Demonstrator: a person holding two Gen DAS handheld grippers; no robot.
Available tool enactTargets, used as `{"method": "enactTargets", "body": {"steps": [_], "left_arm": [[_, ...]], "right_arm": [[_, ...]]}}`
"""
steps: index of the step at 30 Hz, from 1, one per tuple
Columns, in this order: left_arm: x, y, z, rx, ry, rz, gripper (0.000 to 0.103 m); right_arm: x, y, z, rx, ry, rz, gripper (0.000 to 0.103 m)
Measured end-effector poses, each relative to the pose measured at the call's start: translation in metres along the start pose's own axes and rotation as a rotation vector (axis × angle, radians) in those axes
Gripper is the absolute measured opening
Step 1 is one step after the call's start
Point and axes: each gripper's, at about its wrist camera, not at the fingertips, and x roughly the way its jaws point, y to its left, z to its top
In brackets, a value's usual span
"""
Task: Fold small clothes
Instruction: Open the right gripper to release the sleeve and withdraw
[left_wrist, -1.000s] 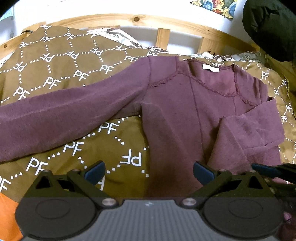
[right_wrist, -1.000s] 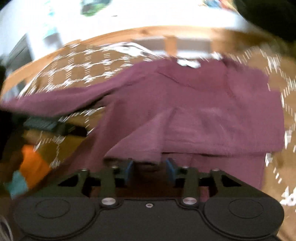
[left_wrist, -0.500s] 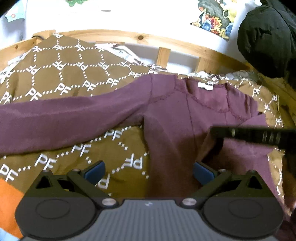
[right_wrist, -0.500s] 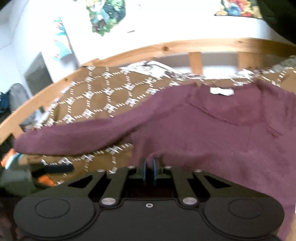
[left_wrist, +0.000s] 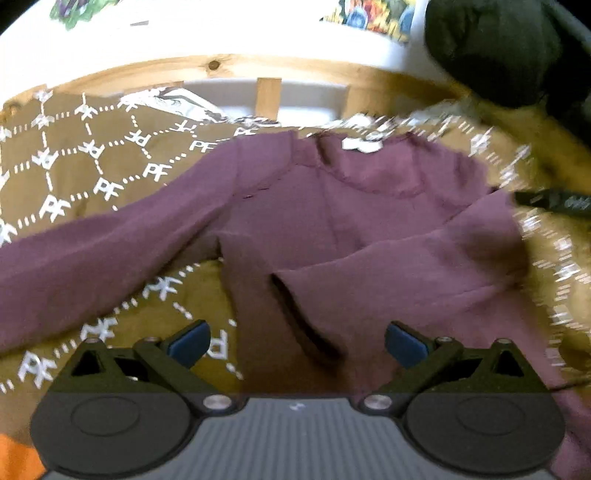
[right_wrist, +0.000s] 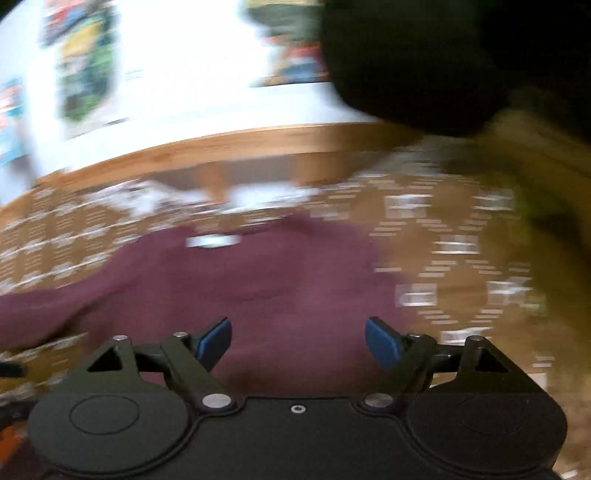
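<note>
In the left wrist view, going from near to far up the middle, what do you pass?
Left gripper → maroon top → white neck label → wooden bed rail → white wall.

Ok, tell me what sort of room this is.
Most likely a bedroom. The maroon top is spread on a brown patterned bedspread, a slatted wooden bed frame runs behind it, and colourful pictures hang on the white wall.

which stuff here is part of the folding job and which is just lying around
Job:
- maroon top, one sleeve folded across its body
- left claw, open
- right claw, open, just let go

Lying about:
- brown PF blanket
- black bundle
- wall posters
</note>
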Motion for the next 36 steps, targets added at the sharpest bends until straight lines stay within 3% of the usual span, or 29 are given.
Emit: {"method": "enactTargets", "body": {"steps": [3,5,9,10,11,12,13,14,20,25,27,29,34,36], "left_arm": [[0.017,-0.002,0.006,0.009,0.008,0.059,0.103],[0.024,0.003,0.009,-0.014,0.012,0.049,0.103],[0.039,0.010,0.012,-0.048,0.062,0.084,0.103],[0.044,0.013,0.012,-0.053,0.082,0.090,0.103],[0.051,0.014,0.011,-0.054,0.112,0.089,0.103],[0.057,0.014,0.011,-0.051,0.142,0.087,0.103],[0.064,0.015,0.010,-0.049,0.167,0.090,0.102],[0.067,0.015,0.008,-0.049,0.171,0.092,0.103],[0.072,-0.002,0.007,-0.004,0.152,0.089,0.103],[0.081,-0.010,0.011,0.022,0.159,0.121,0.103],[0.081,-0.007,0.011,0.007,0.165,0.110,0.103],[0.080,-0.004,0.011,-0.003,0.164,0.096,0.103],[0.072,0.006,0.007,-0.053,0.152,0.050,0.103],[0.069,0.008,0.003,-0.059,0.142,0.039,0.103]], "right_arm": [[0.020,-0.037,-0.001,0.018,0.009,-0.116,0.073],[0.036,-0.062,0.003,0.096,0.027,-0.089,0.063],[0.067,-0.087,0.003,0.209,0.093,0.038,0.056],[0.072,-0.087,0.002,0.226,0.110,0.064,0.049],[0.075,-0.087,0.001,0.238,0.122,0.086,0.033],[0.077,-0.086,0.000,0.245,0.131,0.096,0.024],[0.076,-0.084,0.000,0.251,0.119,0.076,0.013],[0.072,-0.083,0.001,0.257,0.097,0.064,0.009],[0.023,-0.066,0.014,0.211,-0.053,-0.100,0.007],[0.056,-0.076,0.003,0.180,0.067,-0.139,0.008],[0.061,-0.086,-0.003,0.258,0.091,-0.130,0.015],[0.055,-0.090,-0.006,0.302,0.070,-0.108,0.027],[0.019,-0.086,-0.021,0.267,0.067,0.012,0.056],[0.008,-0.080,-0.032,0.217,0.099,0.025,0.059]]}}
